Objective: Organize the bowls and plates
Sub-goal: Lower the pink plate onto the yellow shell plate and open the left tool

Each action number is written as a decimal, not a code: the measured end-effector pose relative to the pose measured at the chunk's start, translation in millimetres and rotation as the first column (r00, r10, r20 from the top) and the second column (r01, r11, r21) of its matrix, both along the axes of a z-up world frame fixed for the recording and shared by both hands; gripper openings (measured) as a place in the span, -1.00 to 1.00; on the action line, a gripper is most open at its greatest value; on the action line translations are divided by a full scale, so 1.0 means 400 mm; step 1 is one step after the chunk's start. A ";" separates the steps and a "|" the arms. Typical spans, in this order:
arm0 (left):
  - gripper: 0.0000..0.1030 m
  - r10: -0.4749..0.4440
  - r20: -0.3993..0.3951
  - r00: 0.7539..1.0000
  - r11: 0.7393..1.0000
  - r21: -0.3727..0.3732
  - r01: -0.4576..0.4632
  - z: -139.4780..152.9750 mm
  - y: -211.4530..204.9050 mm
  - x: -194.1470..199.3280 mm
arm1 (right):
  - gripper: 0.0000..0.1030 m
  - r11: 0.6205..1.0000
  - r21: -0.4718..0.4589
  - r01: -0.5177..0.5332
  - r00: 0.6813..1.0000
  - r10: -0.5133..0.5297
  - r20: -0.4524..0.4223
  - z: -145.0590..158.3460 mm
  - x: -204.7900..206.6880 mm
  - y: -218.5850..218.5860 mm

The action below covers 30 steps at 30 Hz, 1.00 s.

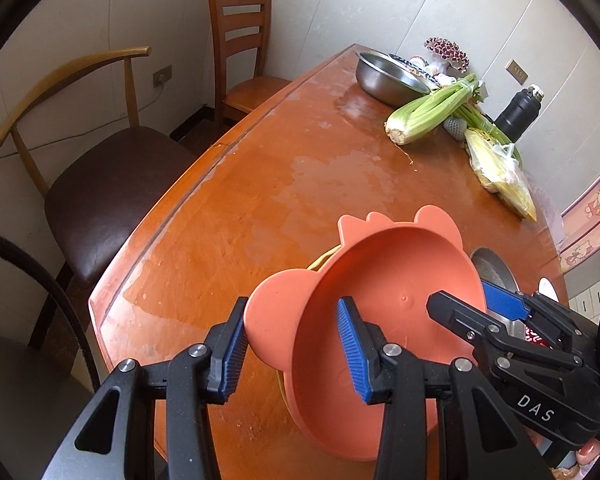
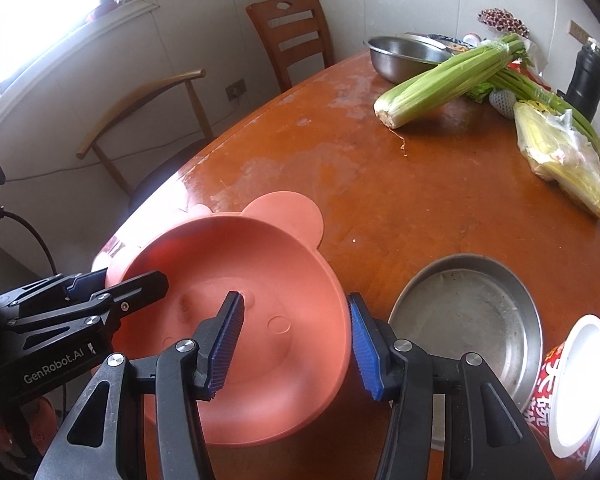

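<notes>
Pink bowl (image 2: 236, 320) between both grippers' fingers (image 2: 228, 344)

I see the salmon-pink plastic bear-eared bowl (image 2: 236, 332) at the near end of the worn orange-brown wooden table (image 2: 380, 184), one side of its rim between the fingers of each gripper: my left gripper (image 1: 296, 356) on its left side, my right gripper (image 2: 296, 344) on its right. Just right of the bowl lies a shallow round steel plate (image 2: 464, 320), and right of that a paper instant-noodle cup (image 2: 572, 384). At the far end stands a deep steel mixing bowl (image 2: 404, 56), with a bunch of green celery (image 2: 444, 80) lying beside it. A plastic bag of yellow corn (image 2: 564, 160) lies right of the celery. Two wooden chairs (image 1: 240, 48) stand left of the table.
</notes>
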<state>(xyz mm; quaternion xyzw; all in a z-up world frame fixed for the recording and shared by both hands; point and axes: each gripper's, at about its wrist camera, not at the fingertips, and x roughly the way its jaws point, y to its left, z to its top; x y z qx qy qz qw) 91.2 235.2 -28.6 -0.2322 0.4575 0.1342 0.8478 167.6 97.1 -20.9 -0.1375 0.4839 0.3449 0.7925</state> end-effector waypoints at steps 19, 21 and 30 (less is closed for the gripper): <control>-0.15 0.009 -0.032 0.999 1.000 0.017 -0.008 -0.024 0.005 0.011 | 0.07 0.999 -0.032 0.005 1.000 -0.005 0.017 -0.026 0.007 0.018; -0.15 0.008 -0.032 0.999 1.000 0.019 -0.008 -0.024 0.005 0.009 | 0.06 0.999 -0.033 0.008 1.000 -0.008 0.016 -0.026 0.008 0.016; -0.12 0.004 -0.039 0.999 0.999 0.048 -0.002 -0.018 -0.005 0.006 | 0.06 0.999 -0.012 0.029 0.999 -0.029 0.018 -0.016 0.005 -0.003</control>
